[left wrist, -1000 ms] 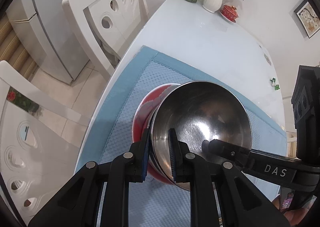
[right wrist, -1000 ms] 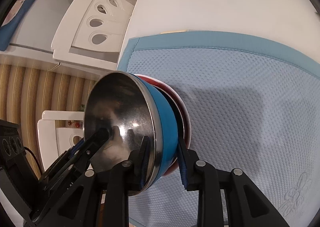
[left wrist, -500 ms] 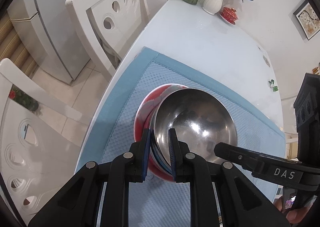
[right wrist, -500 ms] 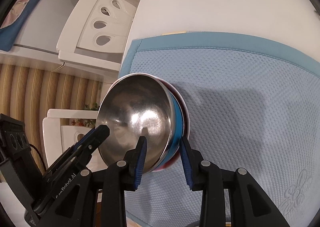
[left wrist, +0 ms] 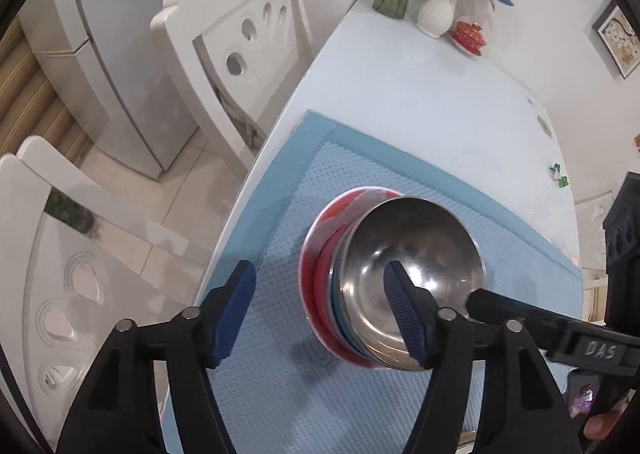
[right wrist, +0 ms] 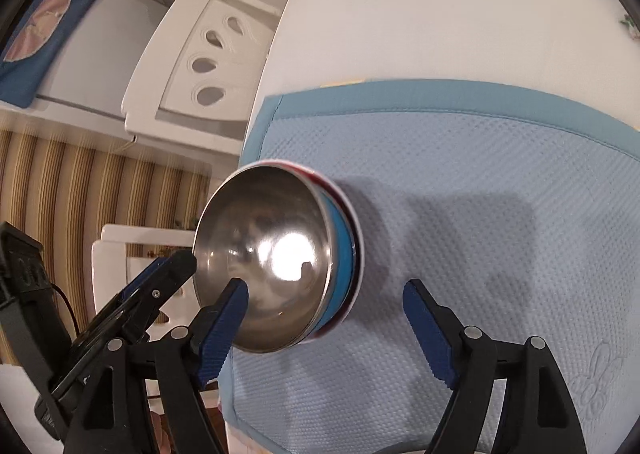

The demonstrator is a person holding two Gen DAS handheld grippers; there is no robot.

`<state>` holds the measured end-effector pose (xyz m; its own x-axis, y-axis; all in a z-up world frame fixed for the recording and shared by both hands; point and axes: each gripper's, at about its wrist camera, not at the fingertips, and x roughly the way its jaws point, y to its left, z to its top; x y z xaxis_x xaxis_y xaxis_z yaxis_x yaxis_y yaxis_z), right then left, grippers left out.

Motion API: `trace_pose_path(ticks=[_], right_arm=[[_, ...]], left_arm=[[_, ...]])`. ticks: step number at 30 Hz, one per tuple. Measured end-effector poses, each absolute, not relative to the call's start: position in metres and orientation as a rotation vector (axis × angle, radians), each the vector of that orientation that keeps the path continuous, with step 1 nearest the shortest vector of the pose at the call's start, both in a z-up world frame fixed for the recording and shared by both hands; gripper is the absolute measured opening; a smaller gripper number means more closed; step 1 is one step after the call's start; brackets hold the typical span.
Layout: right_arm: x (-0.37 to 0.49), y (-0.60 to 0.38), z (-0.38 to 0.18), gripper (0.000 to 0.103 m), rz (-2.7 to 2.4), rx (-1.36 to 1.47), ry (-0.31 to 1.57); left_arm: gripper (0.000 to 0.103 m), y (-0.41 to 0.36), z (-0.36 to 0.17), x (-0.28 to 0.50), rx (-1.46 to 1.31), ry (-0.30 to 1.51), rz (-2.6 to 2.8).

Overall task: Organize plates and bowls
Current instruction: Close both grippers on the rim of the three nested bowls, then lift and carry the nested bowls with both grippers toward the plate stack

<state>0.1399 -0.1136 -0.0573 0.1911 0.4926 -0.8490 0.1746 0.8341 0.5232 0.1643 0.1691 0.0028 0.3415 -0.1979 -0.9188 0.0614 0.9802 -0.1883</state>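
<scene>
1. L hand-held gripper (left wrist: 320, 308): fingers spread wide, nothing clamped. One blue ribbed pad (left wrist: 402, 314) is seen over the steel bowl's near rim, the other hangs outside the stack to the left; contact can't be told.
2. R hand-held gripper (right wrist: 326, 328): also spread wide, nothing held. Its left pad (right wrist: 224, 328) sits in front of the bowl's lower rim, its right pad is apart from the stack, over the mat.
3. Key relation: the stack is straddled by both sets of fingers, just ahead of the tips, and reached from opposite sides. Neither is clearly nearer. A straight pull-back along each finger axis is judged enough to clear the rims w/o snagging.
4. Steel bowl (left wrist: 412, 266): round, polished, mirror-like w/ glare, nested on top.
5. Under it a blue bowl (right wrist: 340, 250), smooth, only its side band visible; below, a red-and-white plate (left wrist: 320, 230), glossy, wider than the bowls.
6. Stack rests on a light-blue waffle-textured mat (right wrist: 480, 194) w/ plain darker hem, near its corner by the counter (left wrist: 420, 86) edge; counter white, smooth.
</scene>
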Motion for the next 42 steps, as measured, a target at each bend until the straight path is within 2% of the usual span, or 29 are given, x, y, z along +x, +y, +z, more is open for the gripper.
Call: trace_pose_path(ticks=[18,24,28,30,31,32,34,38,42], right_arm=[[0.163,-0.106,-0.116,0.078,0.280,0.694,1.445],[0.166,-0.109,-0.129,0.078,0.292,0.723,1.448],[0.166,-0.111,-0.135,0.077,0.306,0.744,1.442],[0.166,-0.112,-0.136,0.072,0.312,0.757,1.422],[0.166,-0.113,-0.135,0.067,0.309,0.768,1.405],[0.165,-0.114,-0.135,0.058,0.315,0.786,1.384],[0.163,-0.114,-0.135,0.051,0.342,0.811,1.369],[0.161,-0.110,-0.132,0.051,0.346,0.780,1.351],[0.161,-0.106,-0.126,0.051,0.348,0.742,1.345]], left_arm=[[0.066,0.154,-0.049,0.184,-0.124,1.307,-0.215],[0.063,0.156,-0.057,0.187,-0.172,1.315,-0.226],[0.057,0.155,-0.058,0.188,-0.185,1.299,-0.260],[0.051,0.152,-0.058,0.189,-0.194,1.295,-0.292],[0.051,0.152,-0.058,0.189,-0.194,1.295,-0.296],[0.051,0.151,-0.058,0.189,-0.192,1.294,-0.297],[0.050,0.151,-0.059,0.188,-0.189,1.288,-0.299],[0.044,0.158,-0.059,0.189,-0.230,1.287,-0.313],[0.043,0.153,-0.054,0.187,-0.188,1.275,-0.321]])
